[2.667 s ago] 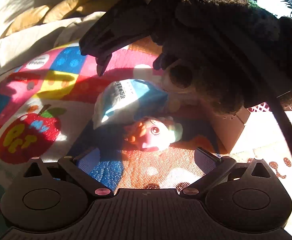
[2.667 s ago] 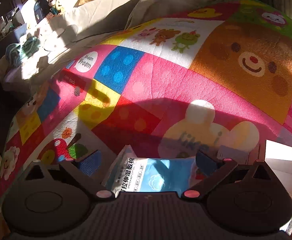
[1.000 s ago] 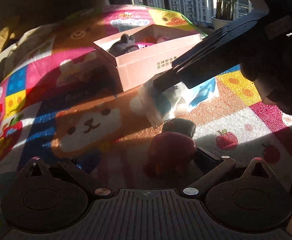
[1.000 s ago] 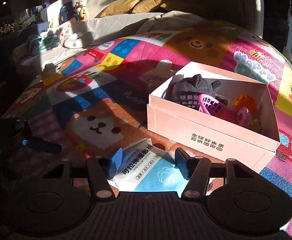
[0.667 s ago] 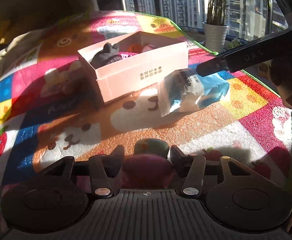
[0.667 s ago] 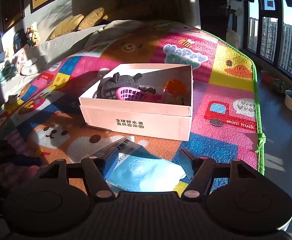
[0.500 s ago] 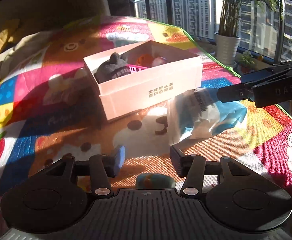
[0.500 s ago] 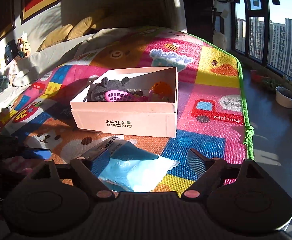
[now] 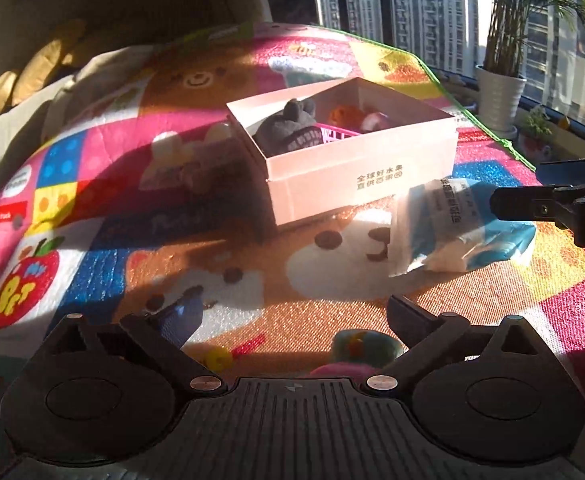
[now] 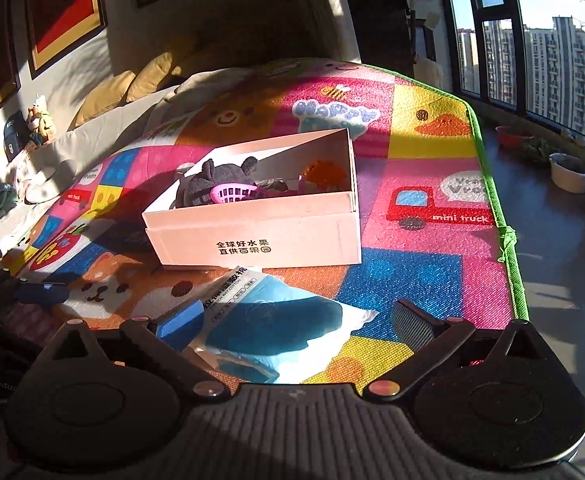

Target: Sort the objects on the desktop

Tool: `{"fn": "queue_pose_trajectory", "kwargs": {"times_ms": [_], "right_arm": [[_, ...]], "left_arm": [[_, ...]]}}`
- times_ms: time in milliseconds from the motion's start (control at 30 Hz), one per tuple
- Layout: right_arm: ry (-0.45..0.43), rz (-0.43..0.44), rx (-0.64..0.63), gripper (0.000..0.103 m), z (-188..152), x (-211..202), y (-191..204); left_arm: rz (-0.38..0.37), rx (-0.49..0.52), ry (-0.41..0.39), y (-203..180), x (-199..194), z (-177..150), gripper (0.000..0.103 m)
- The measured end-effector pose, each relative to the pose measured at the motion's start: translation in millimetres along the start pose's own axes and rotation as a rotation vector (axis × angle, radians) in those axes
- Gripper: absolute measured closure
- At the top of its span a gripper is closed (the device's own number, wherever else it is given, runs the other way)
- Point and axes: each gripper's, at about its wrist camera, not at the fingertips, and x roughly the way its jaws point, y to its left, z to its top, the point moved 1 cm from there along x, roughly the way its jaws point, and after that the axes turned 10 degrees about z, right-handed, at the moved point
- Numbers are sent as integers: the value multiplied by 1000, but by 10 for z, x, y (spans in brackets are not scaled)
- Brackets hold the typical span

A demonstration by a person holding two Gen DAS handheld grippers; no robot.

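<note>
A pink cardboard box (image 9: 356, 176) (image 10: 252, 236) stands on the bright play mat, holding a grey plush (image 10: 216, 184), a pink basket (image 10: 232, 194) and an orange ball (image 10: 324, 172). A blue-and-white packet (image 10: 276, 320) (image 9: 452, 228) lies flat in front of it, between the opening jaws of my right gripper (image 10: 296, 322), whose pads stand off it. My left gripper (image 9: 294, 316) is opening too. A small pink-and-green toy (image 9: 350, 350) lies on the mat low between its fingers, untouched. Each gripper shows at the edge of the other's view.
The mat's green edge (image 10: 504, 208) runs along the right, with dark floor and plant pots (image 10: 572, 172) by the windows beyond. Cushions (image 10: 132, 88) and pale bedding lie at the far left. A potted palm (image 9: 500, 96) stands behind the box.
The right gripper carried the packet to the front of the box, let it go and spread its jaws. The left gripper closed on the small toy, then opened wide, leaving it on the mat.
</note>
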Motion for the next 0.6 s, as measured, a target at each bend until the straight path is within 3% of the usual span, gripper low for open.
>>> {"fn": "queue_pose_trajectory", "kwargs": {"times_ms": [67,267,367,467,600], "right_arm": [[-6,43,-82,2,10,-100,137],[69,305,-232,4,-39,-190,532],[118,380,-337,16,-113,-87,804],[200,383,-439,32,-222,121,1045],[240,291,-491,50,-287,396,1159]], "left_arm": [[18,-13,13,39,10,-3,0],[64,-46,9,163,29,15,0],[94,-76,0,272,38,25,0],[118,-113,7,387,50,30,0],[127,-136,6,496,38,18,0]]}}
